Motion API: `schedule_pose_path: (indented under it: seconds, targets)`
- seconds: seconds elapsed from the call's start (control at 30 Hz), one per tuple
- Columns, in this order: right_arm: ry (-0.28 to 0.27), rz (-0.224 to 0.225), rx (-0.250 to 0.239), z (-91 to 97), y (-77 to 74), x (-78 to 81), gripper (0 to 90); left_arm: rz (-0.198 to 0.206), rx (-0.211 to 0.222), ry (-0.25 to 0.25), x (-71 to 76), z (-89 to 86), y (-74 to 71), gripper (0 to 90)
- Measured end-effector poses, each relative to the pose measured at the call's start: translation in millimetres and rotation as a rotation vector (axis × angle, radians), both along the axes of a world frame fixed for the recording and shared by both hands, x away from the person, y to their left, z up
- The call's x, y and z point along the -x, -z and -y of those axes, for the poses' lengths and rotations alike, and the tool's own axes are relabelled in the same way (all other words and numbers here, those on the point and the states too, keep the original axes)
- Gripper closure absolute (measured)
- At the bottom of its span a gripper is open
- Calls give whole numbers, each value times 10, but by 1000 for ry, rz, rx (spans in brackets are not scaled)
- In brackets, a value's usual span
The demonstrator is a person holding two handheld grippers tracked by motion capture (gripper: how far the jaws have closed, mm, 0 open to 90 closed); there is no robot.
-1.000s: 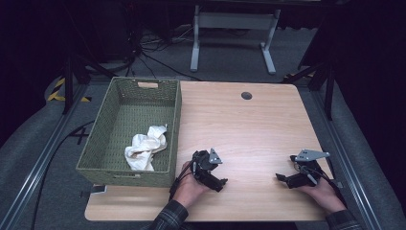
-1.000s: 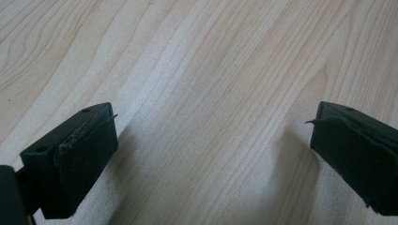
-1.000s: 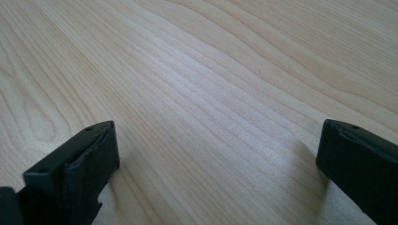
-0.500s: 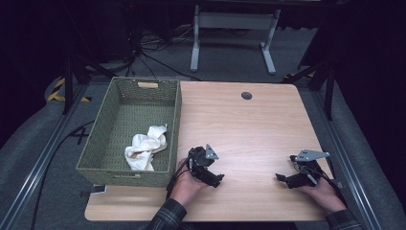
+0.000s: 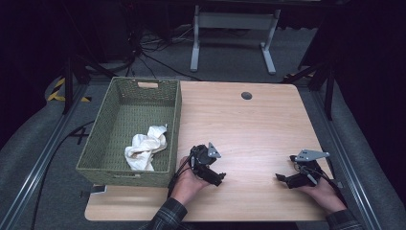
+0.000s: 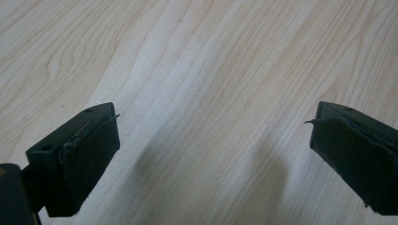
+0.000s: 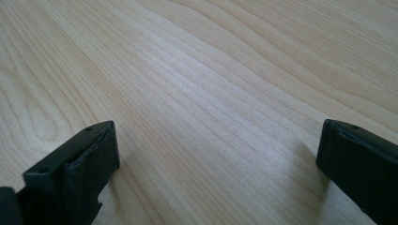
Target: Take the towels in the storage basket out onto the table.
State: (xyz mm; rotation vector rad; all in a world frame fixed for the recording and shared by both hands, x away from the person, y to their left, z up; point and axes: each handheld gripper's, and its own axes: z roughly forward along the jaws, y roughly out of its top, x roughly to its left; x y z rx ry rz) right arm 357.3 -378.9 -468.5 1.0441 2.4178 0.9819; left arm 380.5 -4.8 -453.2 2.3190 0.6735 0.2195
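1. The wooden table was the biggest thing I saw from the high view, with a small dark round spot near its far edge
2. A green woven basket sat on the left part of the table, its right wall running beside the bare wood
3. Inside that basket, toward its near right corner, lay a crumpled white cloth, well apart from both tools
4. My left tool rested low on the table, just right of the basket's near corner, held in the left hand; in the left gripper view its jaws stood wide apart with nothing but wood grain between them
5. My right tool sat near the table's right near corner in the right hand, pointing left; in the right gripper view its jaws were likewise spread wide over bare wood
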Motion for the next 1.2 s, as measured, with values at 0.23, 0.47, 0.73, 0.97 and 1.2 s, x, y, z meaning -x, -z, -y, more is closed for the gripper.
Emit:
schedule_pose_path:
  seconds: [0.23, 0.47, 0.73, 0.97, 1.2]
  targets:
    - [-1, 1, 0, -1, 0, -2, 0, 6, 3, 9, -16, -15, -60, 23]
    - [-4, 1, -1, -4, 1, -7, 0, -2, 8, -1, -39, -35, -108, 23]
    - [-3, 1, 0, -4, 0, -6, 0, 8, 13, 1, -58, -46, -190, 24]
    - [-3, 1, 0, -4, 0, -6, 0, -1, 26, 9, -78, -62, -251, 24]
    - [-2, 1, 0, -4, 0, -6, 0, 14, 25, 13, -88, -63, -339, 25]
